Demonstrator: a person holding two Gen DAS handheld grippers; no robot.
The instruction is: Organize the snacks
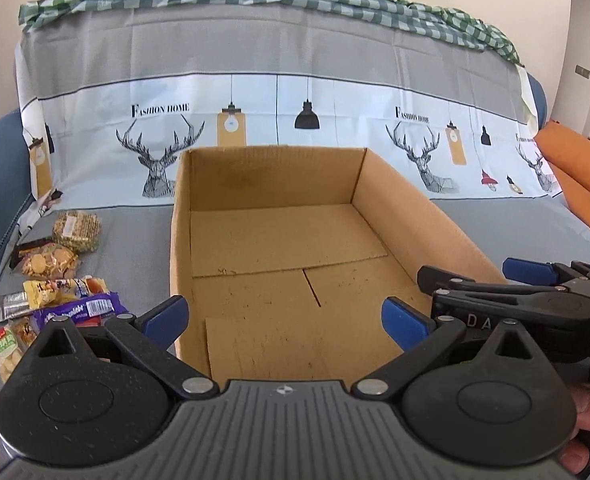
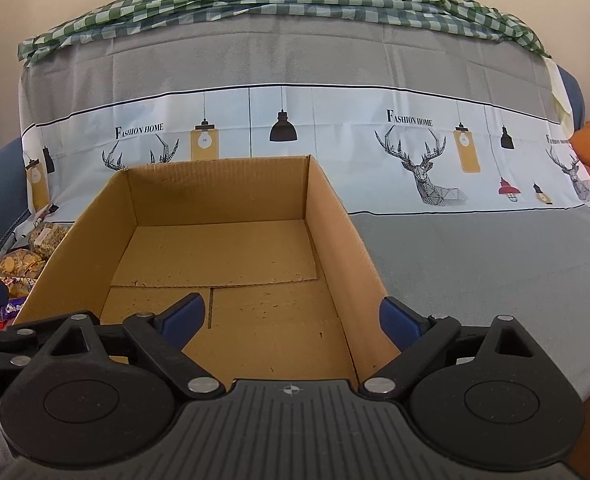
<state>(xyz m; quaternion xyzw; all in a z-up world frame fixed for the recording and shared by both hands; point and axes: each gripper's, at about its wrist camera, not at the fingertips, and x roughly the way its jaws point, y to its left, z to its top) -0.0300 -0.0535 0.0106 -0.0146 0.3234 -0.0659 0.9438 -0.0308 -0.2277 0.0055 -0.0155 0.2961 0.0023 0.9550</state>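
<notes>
Snack packets (image 1: 55, 280) beside the empty cardboard box (image 1: 279, 236) look light, crinkly and crushable, so I'd pinch them at sealed edges; my left gripper (image 1: 285, 316) and right gripper (image 2: 295, 316) both gape, holding nothing.

Both wrist views face the cardboard box (image 1: 271, 236) closely.

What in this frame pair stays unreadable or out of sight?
- Snack pile, left wrist view: the nearest packets are covered by the left gripper; most labels are too small to read.
- Snack pile, right wrist view: mostly behind the cardboard box wall.
- Right gripper, left wrist view: cut off by the right edge.
</notes>
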